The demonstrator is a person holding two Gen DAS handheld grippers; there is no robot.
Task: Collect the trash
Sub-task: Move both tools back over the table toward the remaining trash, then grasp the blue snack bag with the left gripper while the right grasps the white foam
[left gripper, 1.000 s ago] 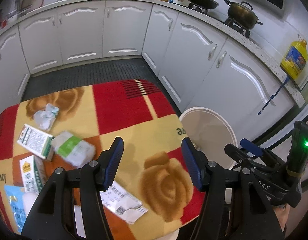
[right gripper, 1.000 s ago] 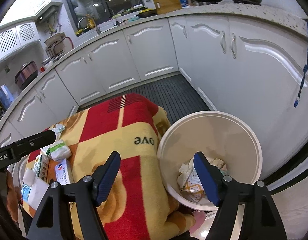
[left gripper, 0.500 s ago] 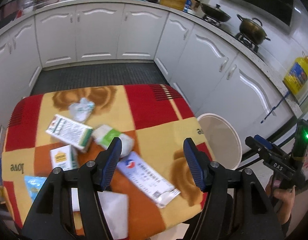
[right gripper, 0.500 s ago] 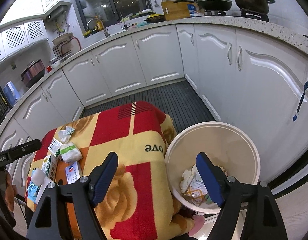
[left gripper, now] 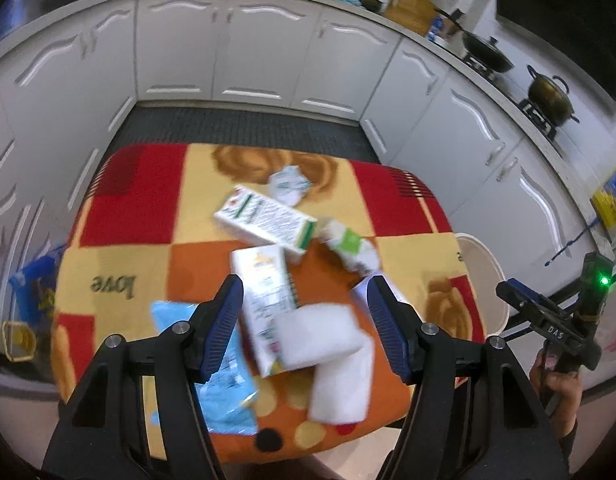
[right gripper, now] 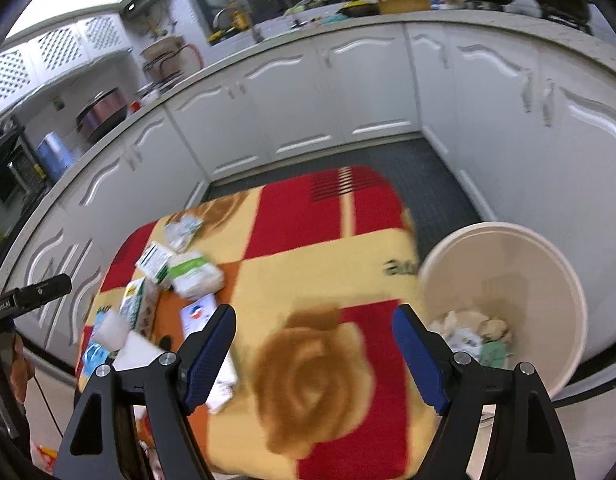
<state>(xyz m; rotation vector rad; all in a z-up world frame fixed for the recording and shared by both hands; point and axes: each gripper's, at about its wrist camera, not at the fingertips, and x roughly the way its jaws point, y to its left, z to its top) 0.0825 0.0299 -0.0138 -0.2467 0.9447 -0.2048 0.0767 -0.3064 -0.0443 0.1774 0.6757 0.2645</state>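
My left gripper point(left gripper: 306, 320) is open and hangs over a heap of trash on the blanket-covered table point(left gripper: 120, 216). Between its fingers, lower down, lie a white folded pad point(left gripper: 320, 340) and a small carton point(left gripper: 264, 296). Further off are a green-and-white box point(left gripper: 264, 220), a tissue pack point(left gripper: 350, 246), a crumpled wrapper point(left gripper: 288, 186) and a blue packet point(left gripper: 224, 384). My right gripper point(right gripper: 314, 354) is open with nothing in it, above the blanket's rose pattern. To its right stands the cream bin point(right gripper: 548, 248), with trash point(right gripper: 468, 336) inside.
White kitchen cabinets point(left gripper: 248, 52) curve round the table, with a dark floor mat point(left gripper: 236, 128) between them. Pots stand on the stove point(left gripper: 548, 96) at right. A hand point(left gripper: 556, 384) holds the right gripper's body at the table's right corner, beside the bin point(left gripper: 488, 272).
My left gripper has swung left from the table's bin-side corner to above the trash heap. My right gripper has shifted left, from over the bin's edge to over the table.
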